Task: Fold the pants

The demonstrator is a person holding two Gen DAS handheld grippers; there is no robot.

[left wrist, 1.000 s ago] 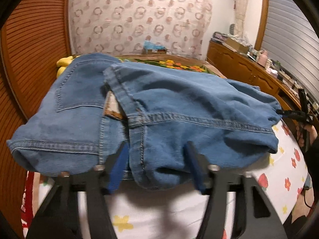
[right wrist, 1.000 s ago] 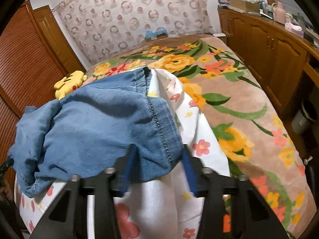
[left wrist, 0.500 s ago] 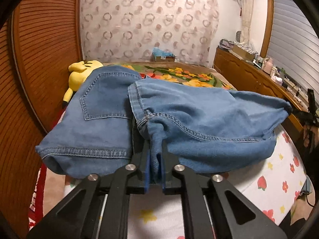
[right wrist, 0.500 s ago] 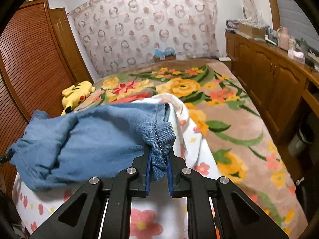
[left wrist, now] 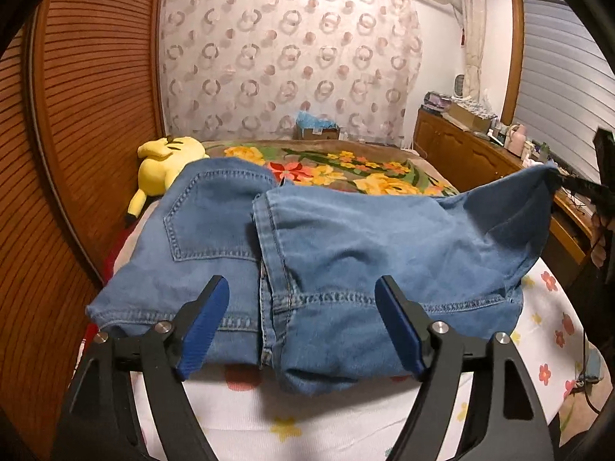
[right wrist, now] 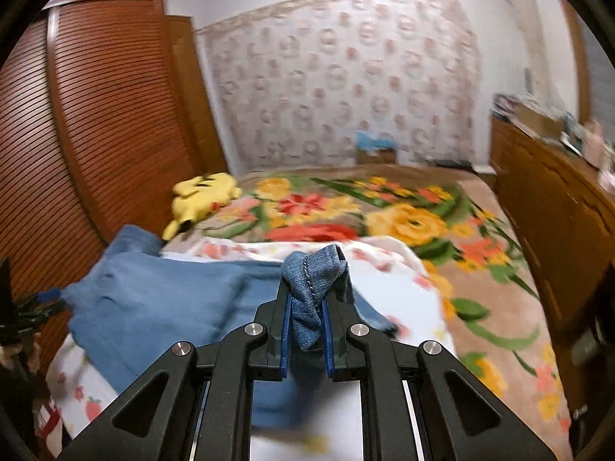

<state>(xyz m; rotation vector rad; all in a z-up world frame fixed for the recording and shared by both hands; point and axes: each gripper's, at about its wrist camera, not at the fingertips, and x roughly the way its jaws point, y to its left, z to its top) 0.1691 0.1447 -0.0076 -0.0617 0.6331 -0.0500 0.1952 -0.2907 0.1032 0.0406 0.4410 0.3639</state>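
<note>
Blue jeans (left wrist: 346,238) lie folded on the bed, back pocket up at the left and waistband nearest me. My left gripper (left wrist: 301,282) hovers over the waistband with its jaws opening wide; the denim lies between the blue pads (left wrist: 203,319), which do not press on it. My right gripper (right wrist: 305,296) is shut on a bunched leg end of the jeans (right wrist: 313,280) and holds it up off the bed. The left wrist view shows that lifted corner (left wrist: 538,180) at the far right, pulled up into a point.
A yellow plush toy (left wrist: 165,161) lies by the slatted wooden wardrobe (left wrist: 77,115) on the left. A floral blanket (left wrist: 346,169) covers the far bed, and a white flowered sheet (left wrist: 346,415) lies under the jeans. A wooden cabinet (right wrist: 557,207) lines the right side.
The left jaws closed on the waistband, then opened wide and let it go. The right jaws closed on the leg end and lifted it up and across.
</note>
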